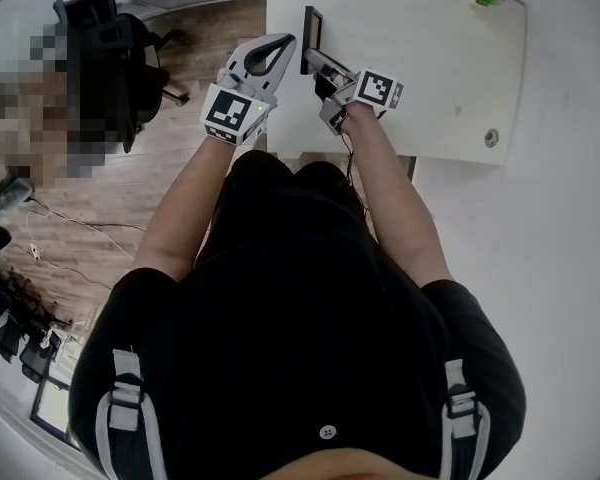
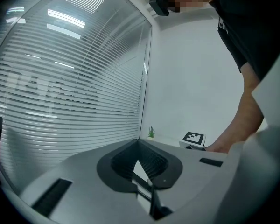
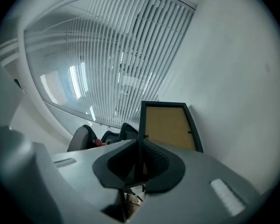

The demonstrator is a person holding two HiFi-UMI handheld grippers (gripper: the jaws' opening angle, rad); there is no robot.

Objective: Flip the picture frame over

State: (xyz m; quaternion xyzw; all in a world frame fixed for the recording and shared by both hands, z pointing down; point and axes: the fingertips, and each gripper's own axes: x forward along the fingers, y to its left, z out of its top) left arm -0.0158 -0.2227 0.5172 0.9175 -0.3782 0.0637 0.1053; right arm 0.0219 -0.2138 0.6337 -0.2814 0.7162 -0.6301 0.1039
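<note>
Currently, right gripper point(image 1: 310, 60) was clamped on one edge of the picture frame point(image 1: 311, 28), which stood on edge at the near-left part of the white surface point(image 1: 420, 58); its brown backing showed in the right gripper view. Left gripper point(image 1: 288, 40) hovered just beside the frame, jaws together, nothing between them.

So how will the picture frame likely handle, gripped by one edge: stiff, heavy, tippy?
Probably stiff: the picture frame shows flat, with a black border and board back. Likely light, since the right hand-held gripper holds it by one thin edge. Apt to tip: it is up on edge over the table and may fall flat if released.
</note>
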